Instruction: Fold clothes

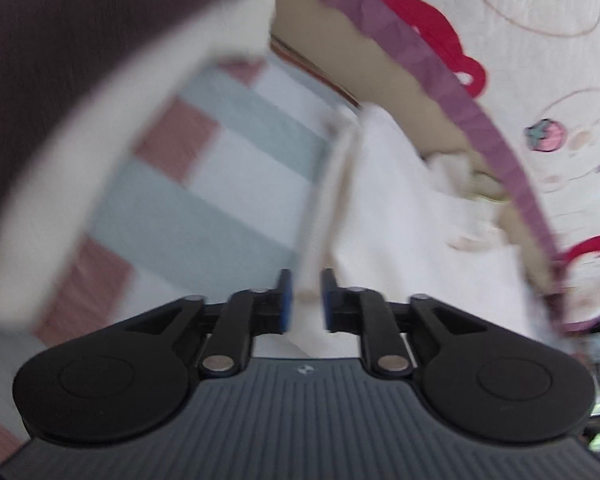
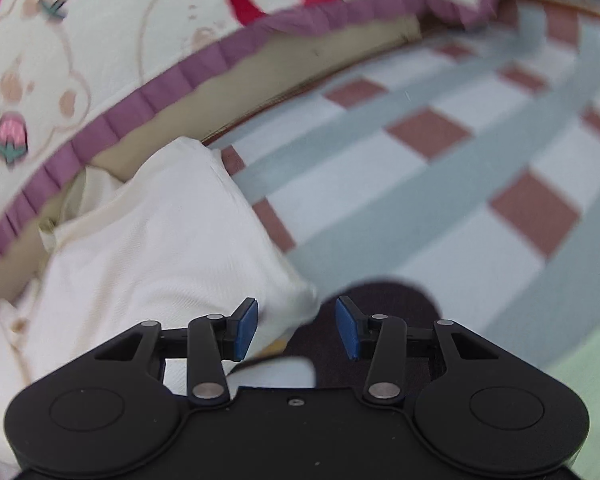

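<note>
**White garment on a checked surface, both hand-held grippers parted**

White ribbed fabric, a folded garment (image 2: 160, 248), is seen lying on a checked cloth (image 2: 440, 184) of white, grey-blue and brick-red squares; its far edge is tucked just beside the purple-trimmed border of a cream quilt (image 2: 100, 40) printed with bears and strawberries; whether the surface beneath is a bed or a tabletop cannot be told.

In the left wrist view the left hand-held gripper (image 1: 303, 300) is shown with its blue pads slightly apart; a narrow folded edge of the garment (image 1: 400, 220) is seen running between them, yet the pads are not pressed on it, so far as the blurred picture allows; a dark sleeve with a white cuff (image 1: 100, 140) is seen at the upper left.

In the right wrist view the right hand-held gripper (image 2: 296, 326) is held with its jaws clearly parted; nothing is clamped; the near corner of the garment lies just by its left pad, and a dark rounded shape (image 2: 380, 300) is seen beyond the gap.
</note>
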